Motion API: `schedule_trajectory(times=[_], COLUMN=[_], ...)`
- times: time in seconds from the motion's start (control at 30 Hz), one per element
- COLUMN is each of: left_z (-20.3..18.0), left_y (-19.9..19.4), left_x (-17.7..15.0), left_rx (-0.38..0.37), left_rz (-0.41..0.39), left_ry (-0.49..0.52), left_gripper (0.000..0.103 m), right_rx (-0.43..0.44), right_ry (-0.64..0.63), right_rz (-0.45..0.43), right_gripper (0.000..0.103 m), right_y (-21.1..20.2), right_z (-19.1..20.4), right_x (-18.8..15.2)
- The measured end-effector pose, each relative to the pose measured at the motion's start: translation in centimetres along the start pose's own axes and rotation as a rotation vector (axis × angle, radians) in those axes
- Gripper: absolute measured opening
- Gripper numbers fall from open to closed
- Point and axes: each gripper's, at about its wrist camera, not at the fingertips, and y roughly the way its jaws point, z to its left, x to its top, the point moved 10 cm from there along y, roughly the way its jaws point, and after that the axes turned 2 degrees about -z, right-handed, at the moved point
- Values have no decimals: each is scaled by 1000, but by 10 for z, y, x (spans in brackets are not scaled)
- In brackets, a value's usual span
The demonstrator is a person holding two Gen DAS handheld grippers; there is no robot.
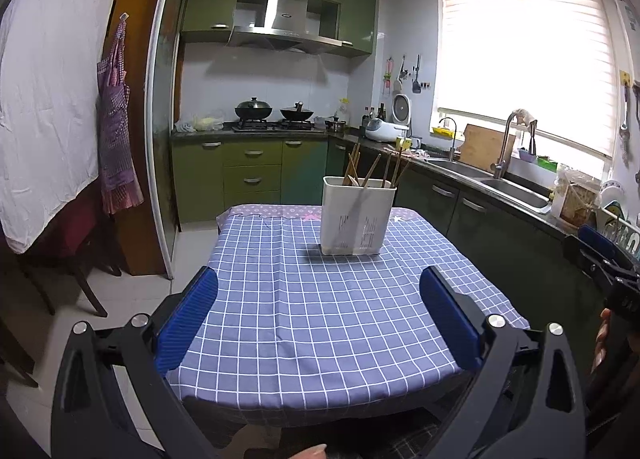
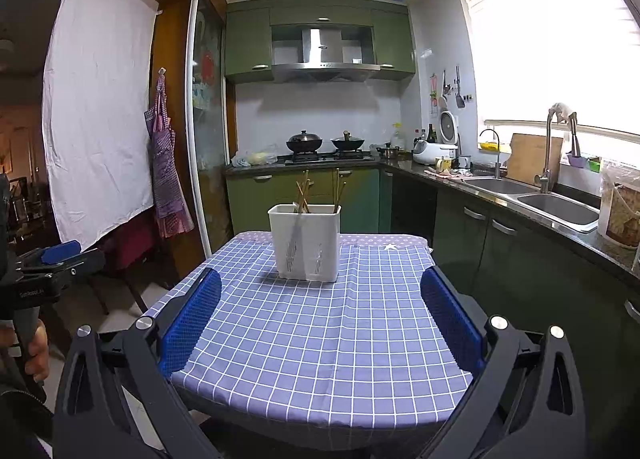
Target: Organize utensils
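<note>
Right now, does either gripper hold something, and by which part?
Nothing is held. The left gripper and right gripper are both open, short of the utensil holder.

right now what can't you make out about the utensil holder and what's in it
- Lower ends of the chopsticks: both views, hidden by the white utensil holder walls.
- Whether a spoon sits among them: left wrist view, too small.
- Holder's inner compartments: both views, rim seen from too low an angle.
- Table near edge: both views, cut off by the open left gripper and right gripper jaws.
</note>
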Motion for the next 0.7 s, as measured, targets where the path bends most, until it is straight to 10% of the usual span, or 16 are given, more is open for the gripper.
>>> schedule_trajectory(times=[0.7], left_z=[-7], left_y=[1], left_x=[1], left_rx=[-2], left_rz=[6], left_ry=[30], left_gripper=[96], right_rx=[7], right_ry=[8], right_rz=[2], right_gripper=[98], right_y=[0], right_z=[-4], right_x=[-1])
